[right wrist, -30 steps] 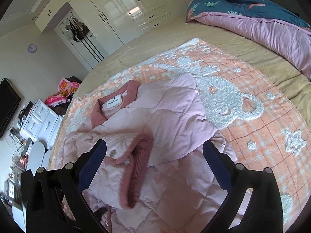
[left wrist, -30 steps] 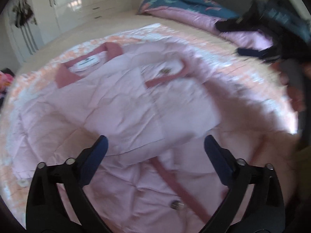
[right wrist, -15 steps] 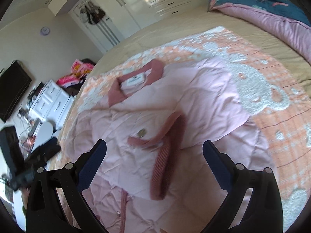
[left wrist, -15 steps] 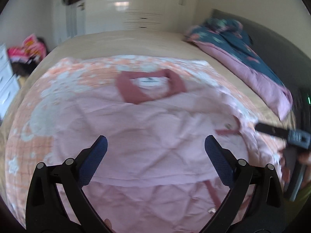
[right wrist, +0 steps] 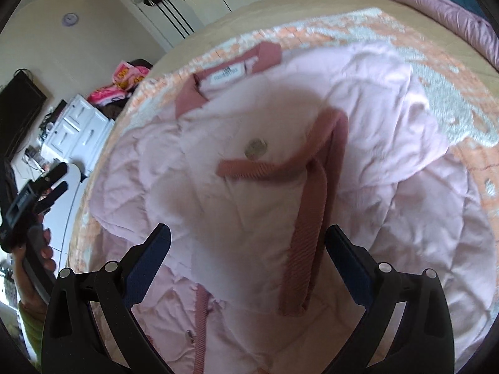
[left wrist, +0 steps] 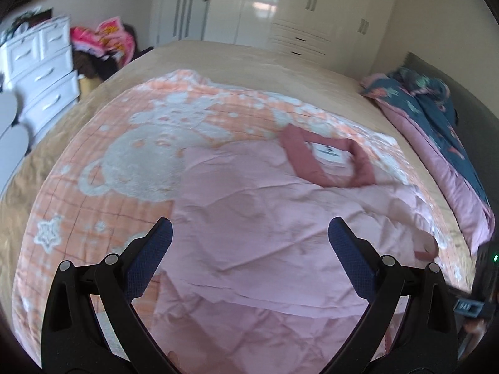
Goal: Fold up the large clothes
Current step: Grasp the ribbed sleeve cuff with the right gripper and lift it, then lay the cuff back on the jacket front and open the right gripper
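Note:
A pale pink quilted jacket (left wrist: pixel 255 233) with a darker pink ribbed collar (left wrist: pixel 327 162) lies spread on an orange-and-white blanket (left wrist: pixel 149 143) on the bed. In the right wrist view the same jacket (right wrist: pixel 243 187) shows a sleeve folded across its body, with a ribbed cuff (right wrist: pixel 308 218) and a metal button (right wrist: pixel 255 149). My left gripper (left wrist: pixel 249 260) hovers open above the jacket's lower left part, holding nothing. My right gripper (right wrist: pixel 248 258) is open over the folded sleeve and cuff, also empty. The left gripper (right wrist: pixel 46 184) appears in a hand at the left edge of the right wrist view.
A blue and pink duvet (left wrist: pixel 436 109) is bunched along the bed's right side. White wardrobes (left wrist: pixel 280 15) stand behind the bed. A white chest of drawers (left wrist: pixel 40 71) and a pile of bright pink items (left wrist: pixel 106 40) sit to the left.
Both grippers have swung over the jacket: the left view now looks at its left side and blanket, and the right gripper has dropped closer to the folded sleeve. Both stayed open.

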Available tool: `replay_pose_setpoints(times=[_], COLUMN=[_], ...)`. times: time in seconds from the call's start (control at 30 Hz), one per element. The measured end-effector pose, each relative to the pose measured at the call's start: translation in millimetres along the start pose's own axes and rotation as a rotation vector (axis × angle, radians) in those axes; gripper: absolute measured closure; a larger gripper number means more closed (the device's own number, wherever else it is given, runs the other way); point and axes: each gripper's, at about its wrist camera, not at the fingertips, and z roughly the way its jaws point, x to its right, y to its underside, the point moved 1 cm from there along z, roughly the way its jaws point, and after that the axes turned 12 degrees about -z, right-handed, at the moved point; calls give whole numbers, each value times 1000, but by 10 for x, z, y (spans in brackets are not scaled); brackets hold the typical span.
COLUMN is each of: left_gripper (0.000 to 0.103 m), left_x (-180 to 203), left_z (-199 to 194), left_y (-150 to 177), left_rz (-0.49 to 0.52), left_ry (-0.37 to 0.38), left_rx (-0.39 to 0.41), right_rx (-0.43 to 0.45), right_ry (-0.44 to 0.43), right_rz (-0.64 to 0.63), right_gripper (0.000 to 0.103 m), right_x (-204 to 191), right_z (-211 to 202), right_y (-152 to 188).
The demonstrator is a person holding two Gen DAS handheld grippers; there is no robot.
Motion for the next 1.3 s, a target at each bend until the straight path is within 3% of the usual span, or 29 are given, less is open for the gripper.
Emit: replay_pose_setpoints(times=[0.07, 0.2, 0.23, 0.27, 0.33, 0.43, 0.7, 0.8, 0.97, 1.3], left_gripper=[9, 9, 9, 9, 9, 9, 9, 9, 9, 9], left_x=[-86, -215, -236, -249, -273, -279, -231, -131, 13, 265], left_z=[22, 40, 39, 42, 33, 28, 64, 148, 339, 558], left_y=[-31, -78, -86, -93, -102, -112, -110, -78, 8, 189], left_rz=[-28, -72, -81, -85, -96, -103, -99, -73, -43, 49], left_ry=[-7, -8, -8, -7, -3, 2, 10, 8, 7, 15], left_rx=[-2, -6, -6, -6, -7, -6, -12, -23, -47, -84], right_rx=[-14, 48, 53, 55, 74, 136, 388, 415, 361, 243], right_ry=[-13, -40, -49, -63, -86, -57, 77, 108, 142, 145], right_rz=[33, 66, 59, 48, 28, -44, -451, -507, -484, -375], right_gripper=[4, 7, 23, 31, 59, 77, 83, 83, 83, 82], right_x=[56, 110, 103, 88, 59, -92, -643, -649, -362, -4], right_z=[78, 67, 65, 65, 37, -86, -770, -823, -601, -168], right_y=[31, 69, 64, 64, 65, 30, -381, -547, -719, -706])
